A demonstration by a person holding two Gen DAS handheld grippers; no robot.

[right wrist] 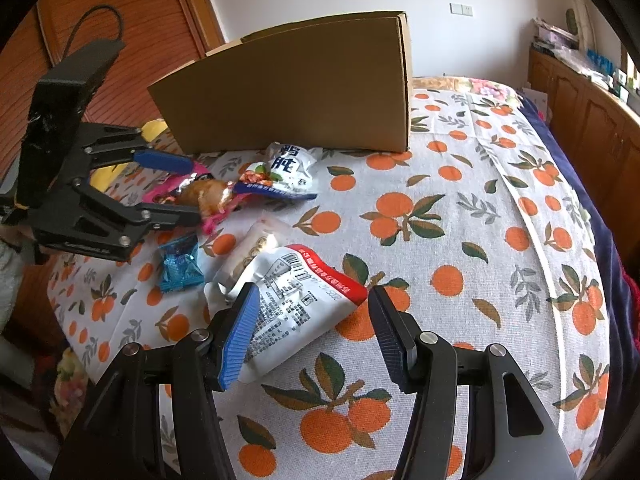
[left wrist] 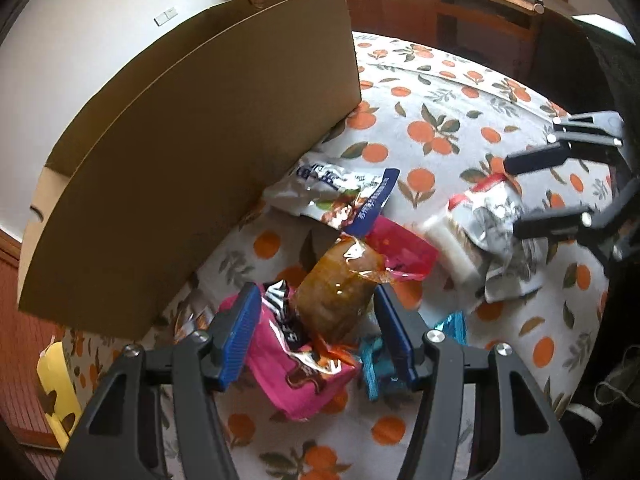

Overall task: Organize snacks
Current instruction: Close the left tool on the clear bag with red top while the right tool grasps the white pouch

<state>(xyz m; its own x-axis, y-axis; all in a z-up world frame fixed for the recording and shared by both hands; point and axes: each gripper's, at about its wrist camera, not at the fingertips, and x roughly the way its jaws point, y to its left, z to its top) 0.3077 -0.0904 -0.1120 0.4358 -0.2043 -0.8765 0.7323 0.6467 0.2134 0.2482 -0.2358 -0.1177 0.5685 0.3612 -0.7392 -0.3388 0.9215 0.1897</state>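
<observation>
Snack packets (right wrist: 276, 172) are heaped near the cardboard box (right wrist: 296, 92) on the orange-print cloth (right wrist: 460, 216), both the left gripper (left wrist: 316, 320) and right gripper (right wrist: 312, 320) held open, with bare cloth seen rightwards.

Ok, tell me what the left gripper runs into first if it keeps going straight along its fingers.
Most likely the brown clear-wrapped snack, which sits between the open left gripper fingers on top of the pink packet. Depth is hard to judge, but nothing shows in front of it.
</observation>
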